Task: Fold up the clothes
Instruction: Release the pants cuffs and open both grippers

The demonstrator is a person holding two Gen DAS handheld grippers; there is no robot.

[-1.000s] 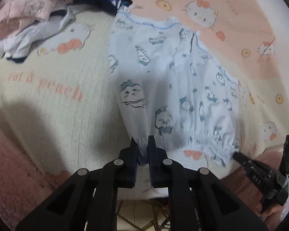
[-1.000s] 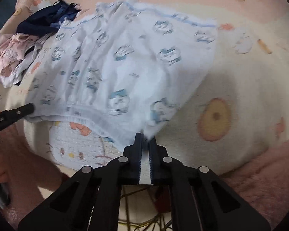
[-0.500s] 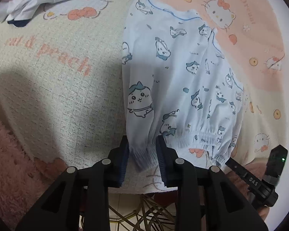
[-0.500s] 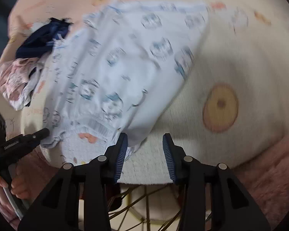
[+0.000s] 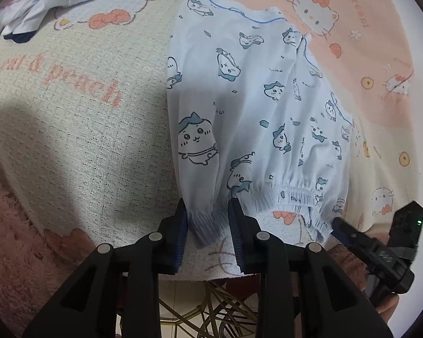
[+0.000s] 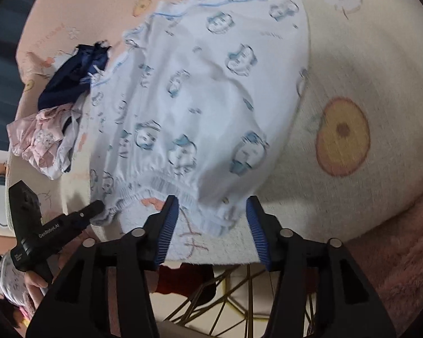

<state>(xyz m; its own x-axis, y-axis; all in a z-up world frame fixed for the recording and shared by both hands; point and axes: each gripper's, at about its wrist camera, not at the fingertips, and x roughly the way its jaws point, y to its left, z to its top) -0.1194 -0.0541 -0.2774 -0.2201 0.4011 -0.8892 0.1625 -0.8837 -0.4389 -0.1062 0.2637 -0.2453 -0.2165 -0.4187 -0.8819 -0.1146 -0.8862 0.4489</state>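
A pale blue garment [image 5: 253, 98] printed with cartoon animals lies flat on a Hello Kitty blanket [image 5: 84, 112], its elastic waistband toward me. My left gripper [image 5: 207, 205] stands open at the blanket's near edge. The waistband's left corner lies loose between its pads. In the right wrist view the same garment [image 6: 206, 98] shows its other waistband corner between the jaws of my right gripper [image 6: 211, 200]. Those jaws are opening, and the pads stand clear of the cloth. Each view also catches the other gripper at the waistband's far end.
A pile of other clothes sits at the back: white and navy pieces [image 5: 42, 0], a navy item [image 6: 70, 81] and a pink one [image 6: 39, 138]. Fluffy pink rug [image 6: 403, 253] lies beyond the blanket's [image 6: 352, 70] edge. A gold wire frame [image 5: 211, 309] shows below.
Both grippers were shut on the waistband corners a second ago and have opened, letting the cloth rest on the blanket. Both views have dropped a little closer to the garment.
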